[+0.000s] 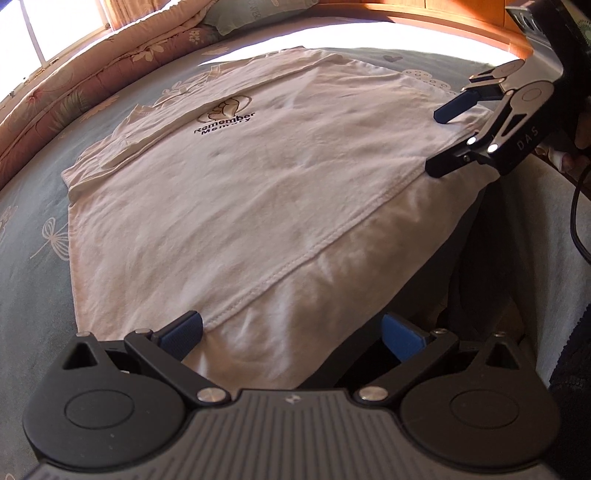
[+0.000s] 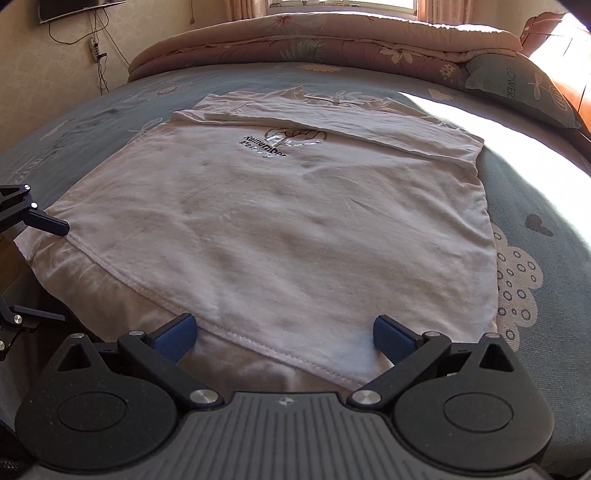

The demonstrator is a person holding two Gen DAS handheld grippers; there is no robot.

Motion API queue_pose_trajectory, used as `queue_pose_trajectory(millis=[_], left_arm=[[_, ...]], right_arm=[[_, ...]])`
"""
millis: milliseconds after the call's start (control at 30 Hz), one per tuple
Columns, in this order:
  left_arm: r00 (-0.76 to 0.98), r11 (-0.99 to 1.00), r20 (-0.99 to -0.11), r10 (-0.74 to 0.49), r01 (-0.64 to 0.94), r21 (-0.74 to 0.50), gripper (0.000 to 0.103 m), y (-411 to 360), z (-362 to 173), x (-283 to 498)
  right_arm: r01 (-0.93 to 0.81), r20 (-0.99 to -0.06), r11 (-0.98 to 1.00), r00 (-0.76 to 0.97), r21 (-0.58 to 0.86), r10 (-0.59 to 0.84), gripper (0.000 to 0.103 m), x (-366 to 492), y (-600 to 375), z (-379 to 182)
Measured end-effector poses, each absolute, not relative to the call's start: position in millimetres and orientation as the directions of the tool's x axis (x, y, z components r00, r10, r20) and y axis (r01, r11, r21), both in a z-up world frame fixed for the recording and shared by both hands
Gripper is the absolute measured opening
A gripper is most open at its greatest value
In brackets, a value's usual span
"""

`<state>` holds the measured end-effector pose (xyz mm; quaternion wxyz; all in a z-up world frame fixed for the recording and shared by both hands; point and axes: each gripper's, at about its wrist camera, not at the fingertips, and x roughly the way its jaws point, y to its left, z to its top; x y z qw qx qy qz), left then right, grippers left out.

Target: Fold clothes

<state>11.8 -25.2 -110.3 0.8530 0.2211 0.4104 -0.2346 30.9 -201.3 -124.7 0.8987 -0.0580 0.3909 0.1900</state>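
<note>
A white T-shirt (image 1: 258, 192) (image 2: 295, 221) with a "Remember Memory" print lies flat on the bed, its sleeves folded in across the chest. The hem end droops over the bed's near edge. My left gripper (image 1: 291, 332) is open at the hem's left corner, with the stitched hem running between its blue pads. It shows again at the left edge of the right wrist view as the left gripper (image 2: 62, 273). My right gripper (image 2: 284, 334) is open at the hem's right part, cloth between its fingers. In the left wrist view the right gripper (image 1: 439, 142) straddles the hem's corner.
The blue-grey patterned sheet (image 2: 535, 206) surrounds the shirt. A rolled floral quilt (image 2: 332, 40) and a pillow (image 2: 517, 88) lie at the bed's far side. A wooden headboard (image 1: 443, 22) curves along the right. A black cable (image 1: 576, 221) hangs behind the right gripper.
</note>
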Motion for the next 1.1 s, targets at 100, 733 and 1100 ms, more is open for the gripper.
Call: queue_pose_trajectory(millis=[100,733,1100], left_arm=[[0.564,0.792,-0.798,-0.211,0.577,0.198,0.102,-24,-111,8],[0.828,0.382,-0.547,-0.119,0.547,0.745,0.102,-58,-148,-24],[0.842,0.479,-0.517,-0.153,0.521,0.706,0.102,-54,-109,-25]], right_arm=[[-0.382,-0.719,0.923,0.632,0.034,0.288,0.103,28,-201,-126],[-0.299,-0.710,0.943,0.632,0.146,0.310,0.103,29,-229,-95],[-0.602,-0.679,0.785,0.639,-0.147,0.362,0.103,-3,-190,-75]])
